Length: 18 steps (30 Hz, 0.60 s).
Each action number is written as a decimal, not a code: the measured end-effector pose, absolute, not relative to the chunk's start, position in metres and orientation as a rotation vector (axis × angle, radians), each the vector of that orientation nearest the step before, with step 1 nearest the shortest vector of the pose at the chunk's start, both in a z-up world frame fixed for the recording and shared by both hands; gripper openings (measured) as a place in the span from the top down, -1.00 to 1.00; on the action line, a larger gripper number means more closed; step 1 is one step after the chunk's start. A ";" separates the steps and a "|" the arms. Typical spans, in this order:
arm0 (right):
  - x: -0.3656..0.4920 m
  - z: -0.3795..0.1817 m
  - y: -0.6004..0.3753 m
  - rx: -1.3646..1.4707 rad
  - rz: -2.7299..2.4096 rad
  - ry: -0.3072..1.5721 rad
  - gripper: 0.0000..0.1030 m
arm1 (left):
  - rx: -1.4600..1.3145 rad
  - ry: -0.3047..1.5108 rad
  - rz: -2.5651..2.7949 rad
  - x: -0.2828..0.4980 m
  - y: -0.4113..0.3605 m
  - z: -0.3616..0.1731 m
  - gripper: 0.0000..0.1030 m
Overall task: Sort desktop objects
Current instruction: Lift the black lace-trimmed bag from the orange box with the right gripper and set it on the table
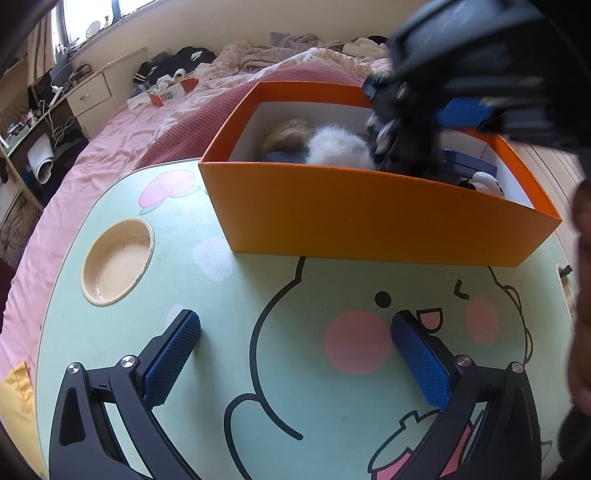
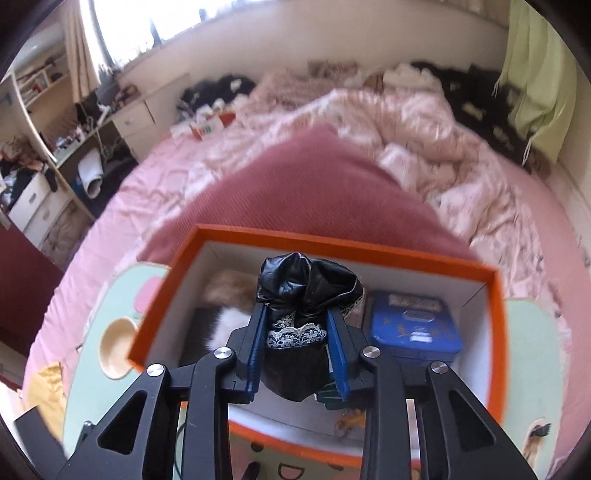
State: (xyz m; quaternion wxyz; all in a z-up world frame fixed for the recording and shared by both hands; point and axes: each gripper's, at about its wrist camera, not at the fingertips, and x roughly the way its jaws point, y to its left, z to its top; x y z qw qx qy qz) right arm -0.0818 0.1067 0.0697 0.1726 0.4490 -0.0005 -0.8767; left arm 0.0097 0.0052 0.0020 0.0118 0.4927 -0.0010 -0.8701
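Home bedroom: rumpled pink bed, drawers, cluttered desk, curtained window.

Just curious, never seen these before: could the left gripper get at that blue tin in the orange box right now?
Probably not easily. The right gripper, shut on a black pouch, hangs over the orange box beside the blue tin. The left gripper is open and free, over the table.

We see a bedroom; a bed with a pink sheet fills the middle, with a rumpled pale pink duvet and dark clothes heaped near the cream wall; a bright window with a beige curtain lets daylight in at upper left; white drawers and cluttered shelves line the left side; a light green cloth hangs at right.
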 end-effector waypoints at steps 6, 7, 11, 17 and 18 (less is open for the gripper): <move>-0.051 0.112 0.114 1.104 -2.580 0.084 0.42 | 1.536 -0.002 -2.714 0.010 0.004 0.002 -0.99; -0.045 0.117 0.116 1.084 -2.593 0.103 0.42 | 1.536 -0.002 -2.714 0.010 0.005 0.002 -0.99; -0.020 0.128 0.127 1.023 -2.622 0.161 0.42 | 1.535 -0.001 -2.714 0.010 0.005 0.001 -0.99; 0.016 0.119 0.152 1.051 -2.551 0.124 0.41 | 1.534 0.000 -2.714 0.010 0.003 0.001 -0.99; 0.023 0.113 0.158 1.068 -2.534 0.103 0.41 | 1.534 0.001 -2.714 0.010 0.004 0.001 -0.99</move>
